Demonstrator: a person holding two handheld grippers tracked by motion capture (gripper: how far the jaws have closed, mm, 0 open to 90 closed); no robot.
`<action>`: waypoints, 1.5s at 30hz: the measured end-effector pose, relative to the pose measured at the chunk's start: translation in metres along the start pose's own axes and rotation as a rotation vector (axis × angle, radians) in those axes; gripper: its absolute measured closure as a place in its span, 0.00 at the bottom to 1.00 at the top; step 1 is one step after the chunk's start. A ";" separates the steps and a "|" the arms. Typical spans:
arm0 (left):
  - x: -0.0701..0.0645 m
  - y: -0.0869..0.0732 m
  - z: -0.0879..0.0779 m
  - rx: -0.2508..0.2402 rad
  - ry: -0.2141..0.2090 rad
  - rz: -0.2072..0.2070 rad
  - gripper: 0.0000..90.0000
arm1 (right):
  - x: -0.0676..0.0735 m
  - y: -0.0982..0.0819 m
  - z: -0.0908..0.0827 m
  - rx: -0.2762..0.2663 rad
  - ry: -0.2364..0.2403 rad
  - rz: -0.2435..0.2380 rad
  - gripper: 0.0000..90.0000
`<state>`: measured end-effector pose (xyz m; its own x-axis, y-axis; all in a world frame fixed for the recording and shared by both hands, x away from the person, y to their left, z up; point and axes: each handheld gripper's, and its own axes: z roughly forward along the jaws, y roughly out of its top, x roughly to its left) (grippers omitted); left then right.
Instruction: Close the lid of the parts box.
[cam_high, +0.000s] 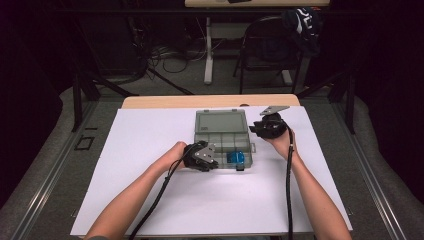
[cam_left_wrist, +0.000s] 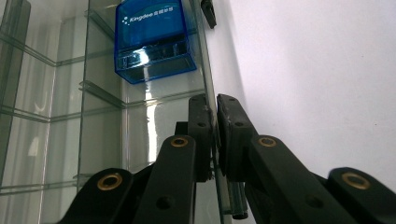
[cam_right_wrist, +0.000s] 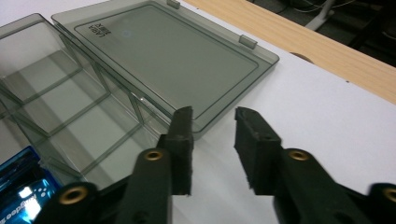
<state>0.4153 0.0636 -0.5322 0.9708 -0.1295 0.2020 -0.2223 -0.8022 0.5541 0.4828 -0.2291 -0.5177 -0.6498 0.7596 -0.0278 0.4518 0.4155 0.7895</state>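
L tool clamps organizer box wall; R tool open nearby.

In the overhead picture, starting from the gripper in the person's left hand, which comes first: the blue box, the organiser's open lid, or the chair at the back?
From the left gripper:
1. Blue box, just beside it, in the organiser's front row.
2. Open lid, lying flat farther back.
3. Chair, beyond the table.

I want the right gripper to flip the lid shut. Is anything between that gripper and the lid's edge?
Nothing visible: the open right gripper sits right beside the lid corner, with bare white table sheet there.
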 end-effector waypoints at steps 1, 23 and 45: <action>0.000 0.000 0.000 -0.003 -0.001 -0.001 0.94 | 0.000 0.000 0.001 0.003 -0.005 0.001 0.82; 0.002 -0.002 0.001 -0.022 -0.018 0.019 0.94 | -0.001 -0.012 0.042 0.131 -0.039 -0.040 1.00; 0.005 -0.004 0.002 -0.043 -0.047 0.024 0.94 | -0.004 -0.016 0.050 0.077 -0.032 -0.011 1.00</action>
<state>0.4214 0.0651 -0.5347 0.9680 -0.1769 0.1779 -0.2486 -0.7728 0.5839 0.5087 -0.2136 -0.5604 -0.6356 0.7700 -0.0566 0.4914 0.4600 0.7395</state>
